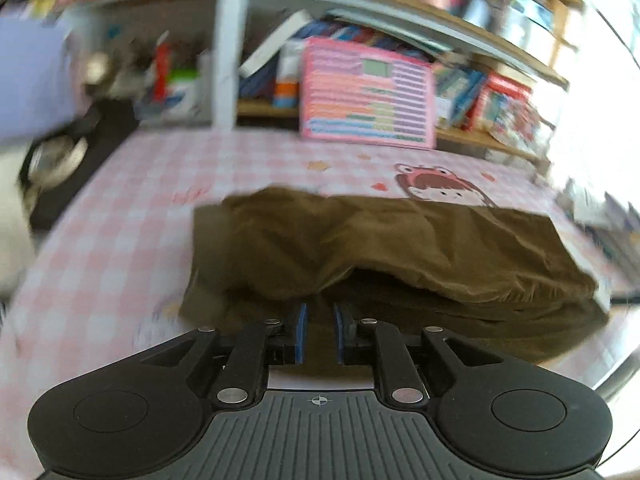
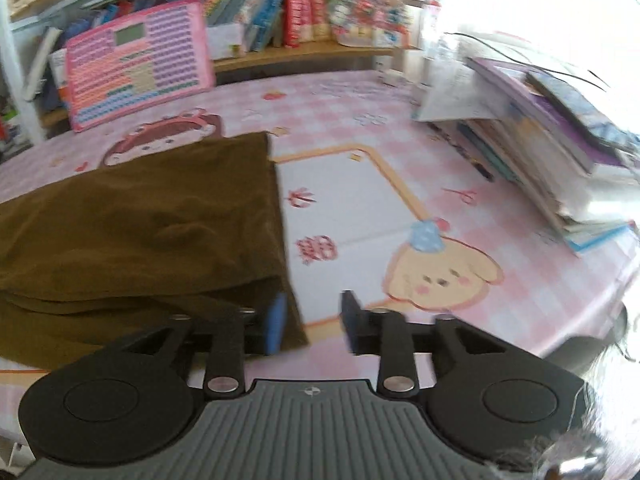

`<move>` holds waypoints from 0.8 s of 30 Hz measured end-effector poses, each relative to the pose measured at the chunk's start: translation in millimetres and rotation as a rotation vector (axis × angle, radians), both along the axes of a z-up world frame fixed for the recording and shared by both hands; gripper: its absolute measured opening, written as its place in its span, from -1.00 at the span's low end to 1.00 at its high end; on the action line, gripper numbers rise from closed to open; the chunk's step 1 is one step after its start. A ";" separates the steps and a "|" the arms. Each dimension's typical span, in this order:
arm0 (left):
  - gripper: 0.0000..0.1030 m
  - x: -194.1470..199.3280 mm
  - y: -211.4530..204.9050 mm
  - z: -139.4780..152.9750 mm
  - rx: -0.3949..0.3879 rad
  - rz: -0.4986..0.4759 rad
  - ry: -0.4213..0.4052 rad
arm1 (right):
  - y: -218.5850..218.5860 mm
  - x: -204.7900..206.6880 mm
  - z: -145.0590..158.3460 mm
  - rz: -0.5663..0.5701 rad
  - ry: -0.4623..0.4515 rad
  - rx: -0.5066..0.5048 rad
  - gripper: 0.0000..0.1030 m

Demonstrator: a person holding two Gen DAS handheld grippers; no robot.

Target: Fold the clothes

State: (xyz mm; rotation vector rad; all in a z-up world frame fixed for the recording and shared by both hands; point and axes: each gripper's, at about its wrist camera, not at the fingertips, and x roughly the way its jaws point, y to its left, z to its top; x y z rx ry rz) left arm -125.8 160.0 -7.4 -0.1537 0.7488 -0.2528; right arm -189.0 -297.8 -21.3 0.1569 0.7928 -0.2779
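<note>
A brown garment (image 1: 400, 248) lies folded in layers on the pink checked tablecloth (image 1: 120, 240). Its top layer bulges up along the near edge. My left gripper (image 1: 320, 332) hovers over that near edge, its blue pads a narrow gap apart with brown cloth showing in the gap. In the right wrist view the garment (image 2: 140, 220) fills the left side. My right gripper (image 2: 314, 320) is open wide at the garment's near right corner. Its left finger is over the cloth and its right finger over the bare tablecloth (image 2: 400, 160).
A pink toy board (image 1: 366, 94) (image 2: 136, 68) leans against shelves of books behind the table. A tall stack of books (image 2: 540, 140) sits at the table's right. Dark objects (image 1: 60, 160) lie off the left edge. Both views are motion-blurred.
</note>
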 end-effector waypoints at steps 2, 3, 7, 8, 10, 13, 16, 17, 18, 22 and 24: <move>-0.58 -0.4 9.4 -5.6 -0.103 0.063 0.067 | -3.1 -5.1 3.5 -0.043 0.008 0.037 -0.19; -0.58 -0.6 14.1 -8.4 -0.154 0.094 0.100 | -4.7 -7.6 5.1 -0.063 0.013 0.058 -0.15; -0.46 1.0 18.7 -13.8 -0.325 0.189 0.149 | -7.7 -9.0 6.4 -0.121 0.036 0.242 -0.12; -0.24 1.4 19.5 -15.0 -0.367 0.211 0.159 | -7.4 -8.7 6.0 -0.134 0.041 0.300 -0.11; 0.24 2.4 21.0 -17.4 -0.451 0.257 0.178 | -3.2 -7.8 4.3 -0.140 0.041 0.397 -0.06; 0.48 3.6 22.0 -21.0 -0.567 0.316 0.205 | 5.9 -4.8 2.2 -0.130 0.038 0.525 0.03; 0.48 8.5 17.9 -26.5 -0.634 0.298 0.245 | 10.7 -0.4 2.2 -0.112 0.009 0.598 0.09; 0.48 9.9 16.1 -28.1 -0.641 0.300 0.257 | 10.5 1.3 2.7 -0.109 -0.002 0.613 0.09; 0.48 11.2 15.0 -29.3 -0.647 0.303 0.264 | 7.6 3.0 1.8 -0.116 -0.006 0.638 0.10; 0.45 15.7 18.1 -33.6 -0.715 0.334 0.276 | -5.3 8.8 -3.1 -0.159 -0.014 0.740 0.10; 0.45 19.5 20.1 -37.1 -0.761 0.359 0.286 | -13.5 9.1 -9.4 -0.205 -0.015 0.808 0.10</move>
